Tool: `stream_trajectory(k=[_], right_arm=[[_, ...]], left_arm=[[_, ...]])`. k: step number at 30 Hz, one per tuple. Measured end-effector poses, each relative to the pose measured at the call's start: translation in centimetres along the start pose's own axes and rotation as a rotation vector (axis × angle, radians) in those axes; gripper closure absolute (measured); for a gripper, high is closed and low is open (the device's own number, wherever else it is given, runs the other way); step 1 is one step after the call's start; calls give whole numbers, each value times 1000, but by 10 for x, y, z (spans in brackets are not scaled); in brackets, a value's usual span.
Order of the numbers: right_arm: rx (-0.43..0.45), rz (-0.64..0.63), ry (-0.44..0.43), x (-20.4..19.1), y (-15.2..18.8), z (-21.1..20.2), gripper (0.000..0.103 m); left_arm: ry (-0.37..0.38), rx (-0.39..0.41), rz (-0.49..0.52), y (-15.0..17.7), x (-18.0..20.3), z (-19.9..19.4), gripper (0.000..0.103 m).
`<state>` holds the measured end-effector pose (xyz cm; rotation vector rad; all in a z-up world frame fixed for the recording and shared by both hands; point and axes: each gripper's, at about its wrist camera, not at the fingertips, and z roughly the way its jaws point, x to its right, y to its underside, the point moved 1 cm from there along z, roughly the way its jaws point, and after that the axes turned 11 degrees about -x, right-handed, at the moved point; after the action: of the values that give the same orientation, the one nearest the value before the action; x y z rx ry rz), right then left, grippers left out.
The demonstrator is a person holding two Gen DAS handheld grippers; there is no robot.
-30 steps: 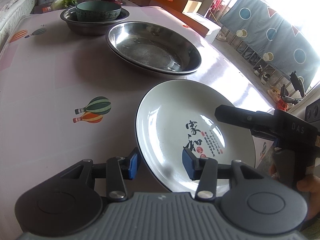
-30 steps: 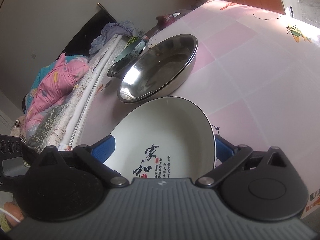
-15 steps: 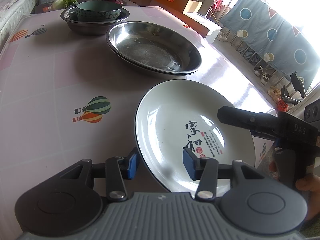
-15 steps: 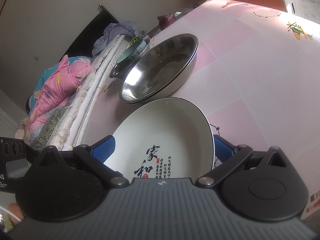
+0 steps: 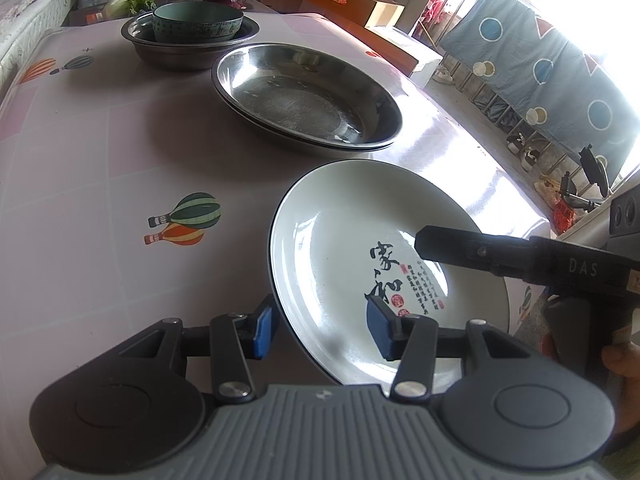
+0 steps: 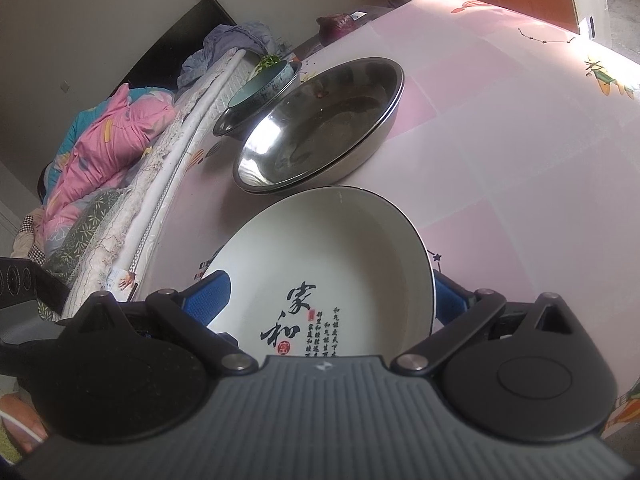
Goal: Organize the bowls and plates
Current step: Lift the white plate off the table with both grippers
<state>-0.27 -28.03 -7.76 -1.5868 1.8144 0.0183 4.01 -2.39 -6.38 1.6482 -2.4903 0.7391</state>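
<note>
White plate (image 5: 352, 236) marked 家和, rim between both grippers' parted fingers (image 5: 262, 330), grip unclear; "DAS" on right gripper (image 5: 424, 242).

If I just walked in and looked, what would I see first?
First, the big white plate with black brush writing, close in front, with the left gripper and the right gripper each straddling its rim. Just behind it on the pink table sits a shiny steel pan. Farther back, a green bowl rests inside a steel bowl.
</note>
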Motion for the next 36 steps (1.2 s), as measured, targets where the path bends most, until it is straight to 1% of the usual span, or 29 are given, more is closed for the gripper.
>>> stream_trajectory(k=[2, 5, 8, 11, 15, 17, 20, 24, 28, 29, 31, 34, 35, 36], right_arm=[[-14, -29, 33, -6, -1, 2, 1], [-40, -88, 104, -16, 0, 6, 1], [-59, -113, 161, -23, 0, 9, 1], [-83, -118, 189, -26, -3, 10, 1], [-99, -144, 201, -27, -5, 10, 1], [-94, -149, 198, -27, -4, 10, 1], [-73, -139, 171, -22, -2, 7, 1], [-33, -82, 77, -7, -2, 0, 1], [-12, -17, -16, 8, -5, -5, 1], [-9, -2, -27, 10, -6, -6, 1], [-3, 28, -35, 12, -6, -7, 1], [29, 15, -6, 10, -1, -12, 3], [41, 10, 6, 11, 3, -15, 4], [51, 5, 18, 11, 6, -17, 7]], left_arm=[[3, 1, -1, 0, 0, 0, 53], [9, 2, -3, 0, -1, -1, 53], [14, 2, -6, 0, -3, -1, 53], [17, 4, -8, 0, -2, 0, 53], [14, 4, -5, 1, -2, 0, 53], [14, 4, -4, 1, -2, 0, 53], [18, 3, -7, 1, -3, 0, 53], [13, 2, -4, 0, -3, 0, 53], [11, 3, -2, 0, -2, 0, 53], [9, 2, -1, 0, -2, 0, 53], [-5, 5, 6, 0, -2, 0, 53], [-23, 7, 18, -1, 0, 1, 53], [-29, 8, 24, -1, 1, 1, 54], [-35, 9, 29, -2, 2, 1, 54]])
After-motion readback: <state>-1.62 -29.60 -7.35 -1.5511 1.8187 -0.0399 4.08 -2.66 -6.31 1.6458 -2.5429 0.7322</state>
